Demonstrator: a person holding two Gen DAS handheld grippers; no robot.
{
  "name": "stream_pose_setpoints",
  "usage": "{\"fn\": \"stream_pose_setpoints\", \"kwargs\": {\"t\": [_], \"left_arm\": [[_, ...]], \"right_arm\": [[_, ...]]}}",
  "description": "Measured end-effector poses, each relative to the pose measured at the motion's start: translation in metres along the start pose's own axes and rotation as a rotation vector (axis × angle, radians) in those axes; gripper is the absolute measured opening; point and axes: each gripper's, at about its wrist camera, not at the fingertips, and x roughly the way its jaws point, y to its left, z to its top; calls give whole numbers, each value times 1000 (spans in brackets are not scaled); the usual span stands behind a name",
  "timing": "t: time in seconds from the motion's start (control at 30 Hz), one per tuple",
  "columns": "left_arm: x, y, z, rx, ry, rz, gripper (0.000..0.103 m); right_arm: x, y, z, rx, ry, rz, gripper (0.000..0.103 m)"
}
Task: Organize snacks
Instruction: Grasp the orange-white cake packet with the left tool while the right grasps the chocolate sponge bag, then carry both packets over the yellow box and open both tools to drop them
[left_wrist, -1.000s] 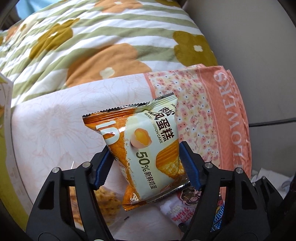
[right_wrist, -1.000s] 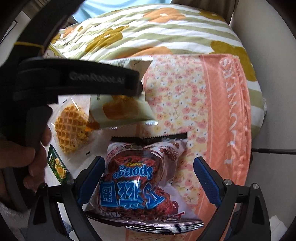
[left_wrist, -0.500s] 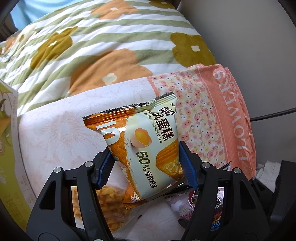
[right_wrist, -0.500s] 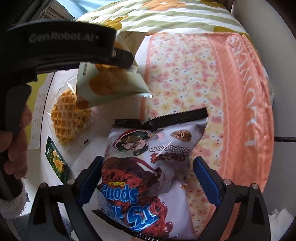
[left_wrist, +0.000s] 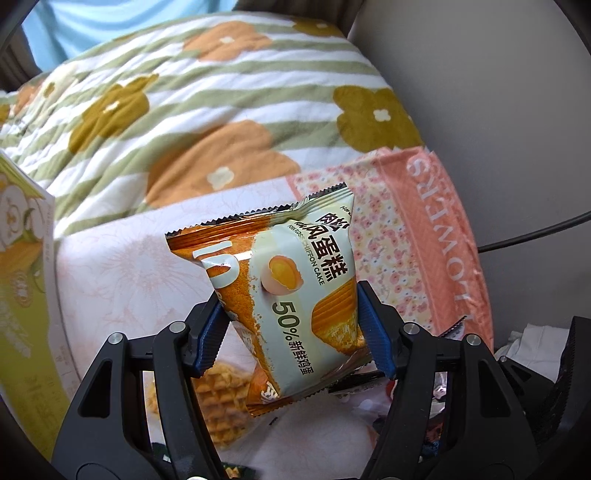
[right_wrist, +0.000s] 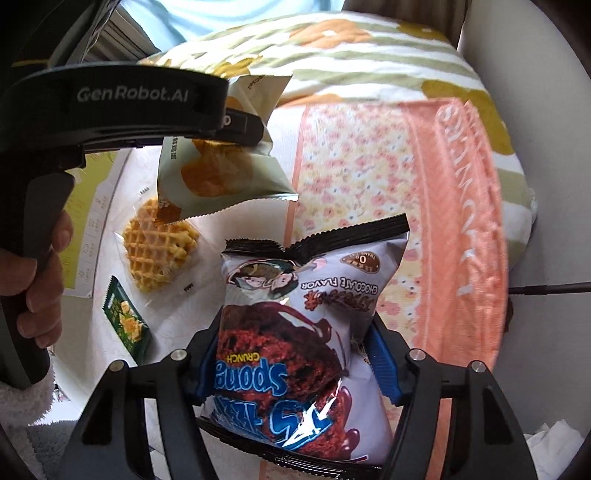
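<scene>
My left gripper is shut on an orange and pale green chiffon cake packet and holds it above the cloth. That packet also shows in the right wrist view, hanging from the left gripper's black body. My right gripper is shut on a purple chocolate sponge crunch packet and holds it off the surface. A wrapped waffle lies on the white cloth below, also in the left wrist view. A small green snack packet lies beside the waffle.
An orange floral "FLOWERS" cloth covers the right side. A green-striped flower quilt lies behind. A yellow-green box stands at the left. A black cable runs along the wall at right.
My right gripper has closed on the chocolate sponge packet and lifted it off the cloth. My left gripper has kept its hold on the cake packet and risen a little.
</scene>
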Motion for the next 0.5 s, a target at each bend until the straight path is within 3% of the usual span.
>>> {"fn": "stream_pose_setpoints", "kwargs": {"t": [0.33,0.5], "left_arm": [[-98,0,8,-20,-192,26,62],[-156,18,-4,-74,-286,56,62]], "right_arm": [[-84,32,0,-83,-160,-45,63],[-121,50,19,-172,-255,-40,63]]}}
